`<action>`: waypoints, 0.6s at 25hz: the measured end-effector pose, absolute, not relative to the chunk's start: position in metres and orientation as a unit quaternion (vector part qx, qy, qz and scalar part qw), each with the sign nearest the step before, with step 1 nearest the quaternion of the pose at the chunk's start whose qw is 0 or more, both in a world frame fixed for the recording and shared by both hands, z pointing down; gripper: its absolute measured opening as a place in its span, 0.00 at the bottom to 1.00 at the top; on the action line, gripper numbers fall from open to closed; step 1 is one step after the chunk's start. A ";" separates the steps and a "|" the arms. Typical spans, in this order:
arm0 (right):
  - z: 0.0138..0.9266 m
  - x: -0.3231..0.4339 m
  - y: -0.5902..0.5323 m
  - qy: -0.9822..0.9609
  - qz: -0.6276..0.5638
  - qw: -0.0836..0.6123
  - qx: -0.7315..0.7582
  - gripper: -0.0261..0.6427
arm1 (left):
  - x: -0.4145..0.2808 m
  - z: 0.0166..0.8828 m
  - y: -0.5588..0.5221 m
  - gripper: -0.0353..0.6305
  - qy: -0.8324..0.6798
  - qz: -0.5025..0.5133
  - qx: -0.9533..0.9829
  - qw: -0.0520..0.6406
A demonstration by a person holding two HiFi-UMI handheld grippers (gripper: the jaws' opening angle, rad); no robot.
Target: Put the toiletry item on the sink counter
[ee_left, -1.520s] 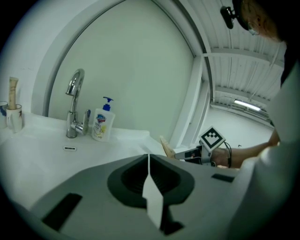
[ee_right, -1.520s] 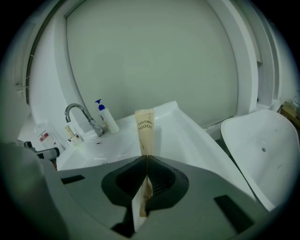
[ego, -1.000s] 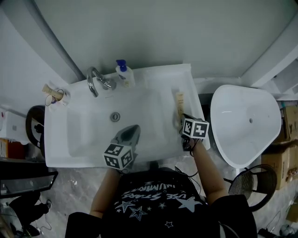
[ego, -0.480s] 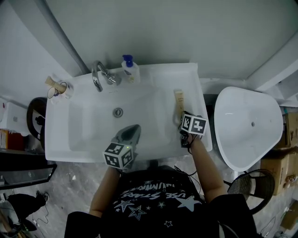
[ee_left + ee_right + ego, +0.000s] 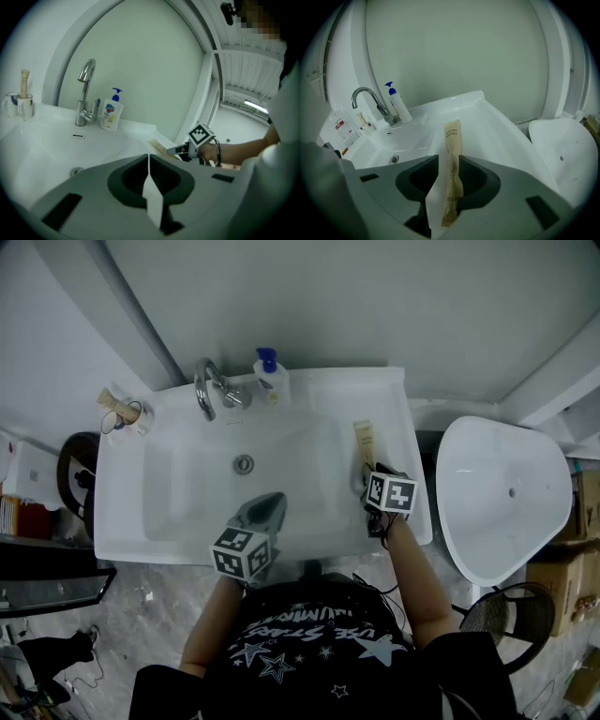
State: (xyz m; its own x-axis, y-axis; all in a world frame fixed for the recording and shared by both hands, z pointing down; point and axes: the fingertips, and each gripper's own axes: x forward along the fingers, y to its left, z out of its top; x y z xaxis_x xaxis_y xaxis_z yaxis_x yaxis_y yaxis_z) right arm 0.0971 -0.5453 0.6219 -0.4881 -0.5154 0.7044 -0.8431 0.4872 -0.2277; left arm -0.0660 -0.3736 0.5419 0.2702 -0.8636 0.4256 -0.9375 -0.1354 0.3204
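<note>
Right gripper [image 5: 449,185] jaws have just been opening, released; toothbrush packet [image 5: 452,150] lies between them on tabletop [image 5: 395,418]. Left gripper [image 5: 149,190] clenched, empty.

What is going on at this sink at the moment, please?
A person is setting a paper toothbrush packet on the sink counter, right of the basin. The right claw has just been opening, with the packet lying between its jaws on the counter. The left claw is shut and empty, held over the basin.
</note>
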 end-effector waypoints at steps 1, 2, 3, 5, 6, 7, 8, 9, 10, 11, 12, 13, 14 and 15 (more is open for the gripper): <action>0.621 0.097 -0.545 -0.815 0.284 0.285 0.418 0.23 | -0.067 0.541 -0.373 0.09 -0.600 0.069 0.751 0.268; 0.620 0.096 -0.545 -0.816 0.282 0.284 0.418 0.23 | -0.067 0.541 -0.373 0.09 -0.600 0.069 0.751 0.267; 0.619 0.096 -0.545 -0.816 0.281 0.283 0.418 0.23 | -0.069 0.540 -0.373 0.09 -0.600 0.069 0.752 0.266; 0.617 0.094 -0.544 -0.818 0.276 0.282 0.418 0.23 | -0.071 0.540 -0.372 0.09 -0.600 0.070 0.752 0.265; 0.616 0.094 -0.543 -0.819 0.272 0.282 0.420 0.24 | -0.073 0.539 -0.371 0.09 -0.601 0.069 0.751 0.264; 0.615 0.095 -0.543 -0.820 0.266 0.282 0.422 0.24 | -0.075 0.538 -0.369 0.09 -0.602 0.068 0.751 0.263; 0.613 0.095 -0.543 -0.820 0.261 0.282 0.424 0.25 | -0.077 0.537 -0.368 0.09 -0.603 0.067 0.750 0.263; 0.612 0.096 -0.542 -0.820 0.257 0.282 0.427 0.25 | -0.078 0.537 -0.366 0.09 -0.605 0.066 0.749 0.262; 0.611 0.097 -0.542 -0.819 0.253 0.282 0.430 0.25 | -0.081 0.536 -0.363 0.09 -0.606 0.065 0.748 0.262; 0.609 0.098 -0.542 -0.819 0.251 0.281 0.433 0.25 | -0.083 0.536 -0.360 0.09 -0.607 0.063 0.747 0.262; 0.607 0.099 -0.541 -0.818 0.247 0.280 0.436 0.25 | -0.086 0.535 -0.357 0.09 -0.608 0.062 0.747 0.262; 0.605 0.100 -0.539 -0.818 0.244 0.279 0.440 0.26 | -0.088 0.535 -0.354 0.09 -0.609 0.061 0.746 0.261; 0.602 0.102 -0.537 -0.817 0.239 0.277 0.444 0.26 | -0.091 0.534 -0.350 0.09 -0.609 0.060 0.746 0.261; 0.599 0.103 -0.534 -0.817 0.236 0.275 0.449 0.26 | -0.093 0.533 -0.346 0.09 -0.608 0.059 0.747 0.261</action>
